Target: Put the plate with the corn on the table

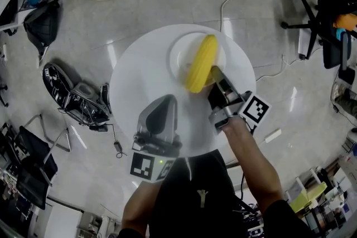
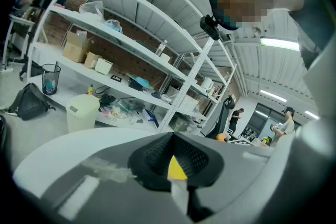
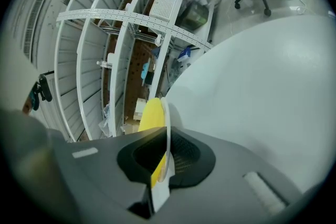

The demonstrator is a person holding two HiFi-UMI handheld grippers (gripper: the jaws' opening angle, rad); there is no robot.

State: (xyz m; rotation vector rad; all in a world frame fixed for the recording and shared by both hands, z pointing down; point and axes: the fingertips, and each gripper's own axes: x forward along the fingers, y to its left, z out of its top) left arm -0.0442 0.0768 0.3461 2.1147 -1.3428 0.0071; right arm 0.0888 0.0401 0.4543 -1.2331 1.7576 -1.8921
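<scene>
Over white table point(image 1: 134, 86), right tool point(image 1: 215, 76) clamps plate point(image 1: 177, 56) with corn point(image 1: 202, 61); left tool point(image 1: 165, 100) closed.

Near end of the corn point(image 1: 202, 59) covered by the right gripper point(image 1: 215, 75), plate point(image 1: 179, 54) rim there under both, shelf clutter point(image 2: 122, 107) too small to tell.

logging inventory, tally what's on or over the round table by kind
white plate: 1
corn cob: 1
hand-held gripper: 2, the left hand-held gripper and the right hand-held gripper
total: 4
</scene>
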